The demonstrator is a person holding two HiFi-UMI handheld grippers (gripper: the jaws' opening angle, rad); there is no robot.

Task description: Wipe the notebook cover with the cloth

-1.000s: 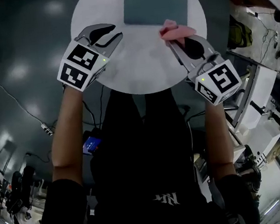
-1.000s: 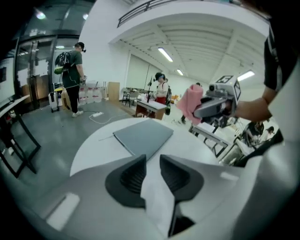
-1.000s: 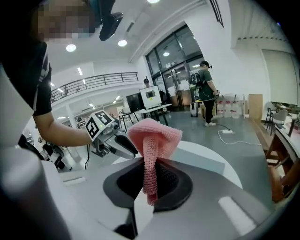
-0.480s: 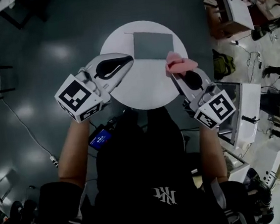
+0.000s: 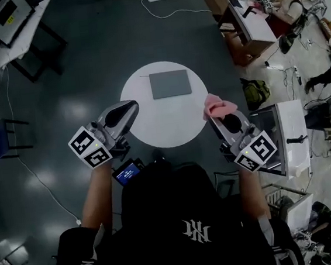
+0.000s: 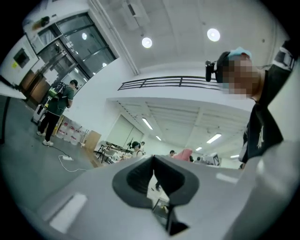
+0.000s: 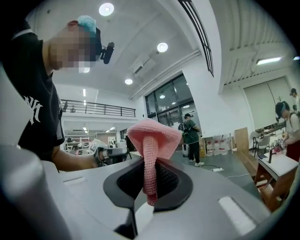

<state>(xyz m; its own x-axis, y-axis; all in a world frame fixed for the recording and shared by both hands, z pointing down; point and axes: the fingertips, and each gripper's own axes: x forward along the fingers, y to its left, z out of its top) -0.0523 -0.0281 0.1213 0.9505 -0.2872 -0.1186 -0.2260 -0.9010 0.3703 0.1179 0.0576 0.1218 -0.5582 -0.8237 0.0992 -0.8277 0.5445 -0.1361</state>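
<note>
The grey notebook (image 5: pixel 170 84) lies closed on the far half of the round white table (image 5: pixel 153 127), far below both grippers. My right gripper (image 5: pixel 212 113) is shut on the pink cloth (image 5: pixel 215 105), held high over the table's right edge. In the right gripper view the cloth (image 7: pixel 152 140) stands bunched above the pinching jaws (image 7: pixel 149 164). My left gripper (image 5: pixel 132 106) is shut and empty, held high over the table's left edge. Its jaws (image 6: pixel 153 159) meet with nothing between them. Both grippers point roughly level across the room.
A small lit screen (image 5: pixel 127 172) sits at the person's waist. White desks (image 5: pixel 288 128) and a dark bag (image 5: pixel 254 93) stand right of the table, a dark table (image 5: pixel 13 27) at far left. People stand about the hall (image 7: pixel 190 136).
Both grippers have risen well above the table, which now looks much smaller below. The left jaws have closed on nothing. The cloth has stayed in the right gripper.
</note>
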